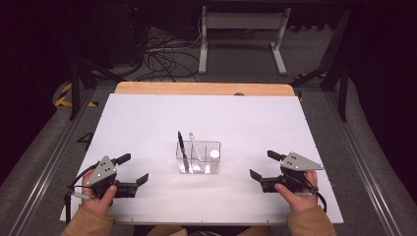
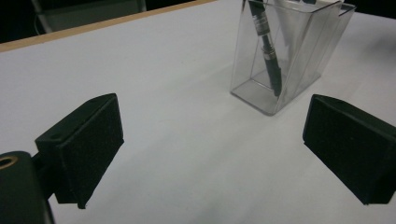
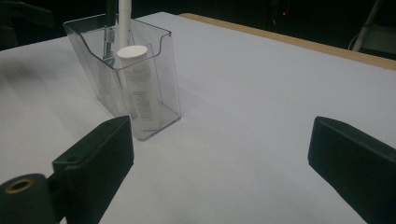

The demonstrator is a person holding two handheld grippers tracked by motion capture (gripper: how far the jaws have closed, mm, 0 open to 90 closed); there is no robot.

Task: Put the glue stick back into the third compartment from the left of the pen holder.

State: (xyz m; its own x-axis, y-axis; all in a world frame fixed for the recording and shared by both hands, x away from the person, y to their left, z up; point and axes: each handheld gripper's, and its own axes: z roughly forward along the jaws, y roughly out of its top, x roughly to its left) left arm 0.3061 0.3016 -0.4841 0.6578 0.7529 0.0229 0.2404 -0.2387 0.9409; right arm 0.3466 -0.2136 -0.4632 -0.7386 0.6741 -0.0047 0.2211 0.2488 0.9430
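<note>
High view first: saw the clear organizer (image 1: 198,157) sitting mid-table on the white table cover (image 1: 147,113), about midway between both claws and well apart from each. Left gripper (image 1: 134,169) to its left, jaws spread wide, nothing in them; right gripper (image 1: 262,165) to its right, same deal, spread wide and empty. Spotted a black pen (image 1: 182,147) and a white pen (image 1: 194,146) leaning out of the top, plus a short white tube (image 1: 214,154) on the side nearer the right claw. Left gripper view: looked past the open left gripper (image 2: 212,154) at the organizer (image 2: 299,56) ahead and toward the right jaw, black pen (image 2: 268,51) leaning inside the near compartment; couldn't make out the tube from there. Right gripper view: open right gripper (image 3: 224,172), organizer (image 3: 163,79) ahead and toward the left jaw, tube (image 3: 137,84) standing upright in the nearest compartment with faint print on it that neither other view picked up; pens (image 3: 123,18) cut off at the top edge. Risk-wise, guessing here: light plastic box on a smooth sheet, so a sideways nudge from one jaw could probably skid or tip it and spill the pens. Also easy to clip a thin wall or pinch a pen off-centre and have it swing.
</note>
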